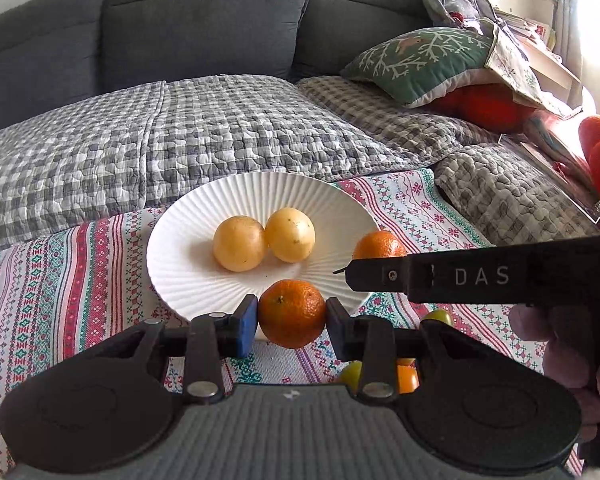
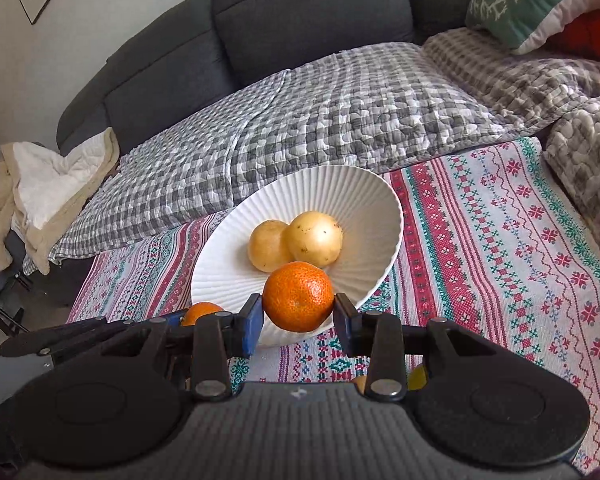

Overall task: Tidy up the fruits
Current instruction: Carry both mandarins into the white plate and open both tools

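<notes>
Ahead of you the dark grey sofa fills the far side, its seat draped in a grey checked quilt, with a green cushion at the far right. Nearer lies the patterned tablecloth covering the surface. On it stands the white ribbed bowl, holding two yellow fruits that touch each other in its middle.

Your left tongs are clamped on an orange, both blue pads pressing its sides, held at the near rim of the bowl. Your right tongs are clamped on a second orange, held over the bowl's near side, just in front of the yellow fruits. In the left wrist view that second orange shows at the bowl's right edge, behind the right tongs' black arm marked "DAS".

Low behind the left tongs, on the cloth, sit small fruits: a green one, another green one and a small orange one, mostly hidden.
</notes>
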Demonstrator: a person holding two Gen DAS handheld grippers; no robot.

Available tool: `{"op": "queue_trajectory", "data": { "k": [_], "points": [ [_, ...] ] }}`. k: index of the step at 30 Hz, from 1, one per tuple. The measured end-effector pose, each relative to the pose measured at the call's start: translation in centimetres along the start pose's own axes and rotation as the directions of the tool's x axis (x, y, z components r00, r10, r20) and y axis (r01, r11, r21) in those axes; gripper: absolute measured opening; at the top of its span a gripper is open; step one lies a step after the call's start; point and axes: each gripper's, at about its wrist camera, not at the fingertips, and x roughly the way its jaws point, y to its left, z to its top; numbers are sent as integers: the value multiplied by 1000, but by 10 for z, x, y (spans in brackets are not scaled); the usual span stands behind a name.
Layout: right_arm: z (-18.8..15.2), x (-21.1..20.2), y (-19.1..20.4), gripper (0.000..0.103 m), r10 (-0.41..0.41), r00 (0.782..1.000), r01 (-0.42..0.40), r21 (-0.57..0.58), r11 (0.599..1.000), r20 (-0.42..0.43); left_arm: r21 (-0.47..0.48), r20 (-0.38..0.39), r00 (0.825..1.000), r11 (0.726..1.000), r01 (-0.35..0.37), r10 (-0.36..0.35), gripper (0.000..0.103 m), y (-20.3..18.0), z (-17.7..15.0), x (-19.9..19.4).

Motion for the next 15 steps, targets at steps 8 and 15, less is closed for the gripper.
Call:
{"op": "queue_trajectory", "data": {
  "k": [8, 15],
  "points": [
    [0, 14, -6, 34, -6, 1000, 6, 12, 1000, -2, 13, -18, 1000, 1000, -14, 14, 21, 7, 3, 33],
    [1, 16, -3, 37, -1, 1000, 1, -8, 1000, 2, 10, -16, 1000, 1000, -12, 13, 22, 12, 3, 39]
  ]
}}
